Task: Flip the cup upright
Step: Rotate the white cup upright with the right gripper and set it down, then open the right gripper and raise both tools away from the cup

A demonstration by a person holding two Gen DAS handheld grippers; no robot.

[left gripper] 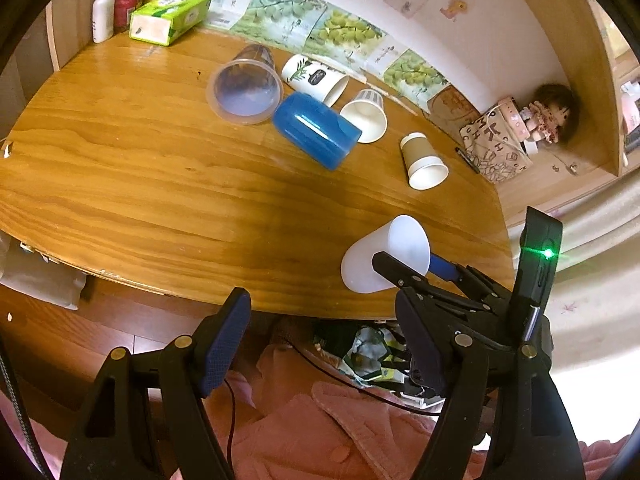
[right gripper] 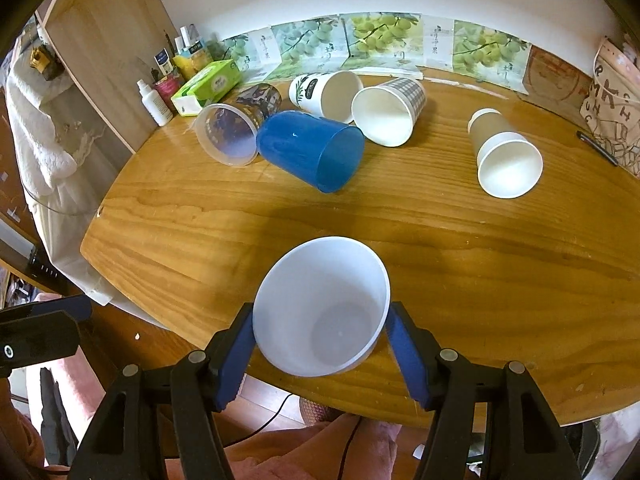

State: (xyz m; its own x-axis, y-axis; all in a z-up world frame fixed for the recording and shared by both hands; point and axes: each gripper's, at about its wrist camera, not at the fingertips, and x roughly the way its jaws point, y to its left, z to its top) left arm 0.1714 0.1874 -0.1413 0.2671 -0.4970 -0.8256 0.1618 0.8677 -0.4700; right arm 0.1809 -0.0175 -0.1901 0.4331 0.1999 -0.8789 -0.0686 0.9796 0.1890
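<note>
A white plastic cup [right gripper: 324, 308] is clamped between the blue pads of my right gripper [right gripper: 322, 354], tilted with its mouth facing up and away, over the near edge of the wooden table [right gripper: 460, 240]. In the left wrist view the same cup [left gripper: 384, 254] is held by the right gripper [left gripper: 404, 270] near the table's right front edge. My left gripper [left gripper: 324, 340] is open and empty, held below and in front of the table edge.
Several cups lie on their sides at the back: a clear one [right gripper: 230, 130], a blue one [right gripper: 312, 150], a leaf-print one [right gripper: 324, 92], a checked one [right gripper: 388, 114] and a brown one [right gripper: 502, 156]. A tissue box [right gripper: 208, 84] and bottles [right gripper: 154, 100] stand back left.
</note>
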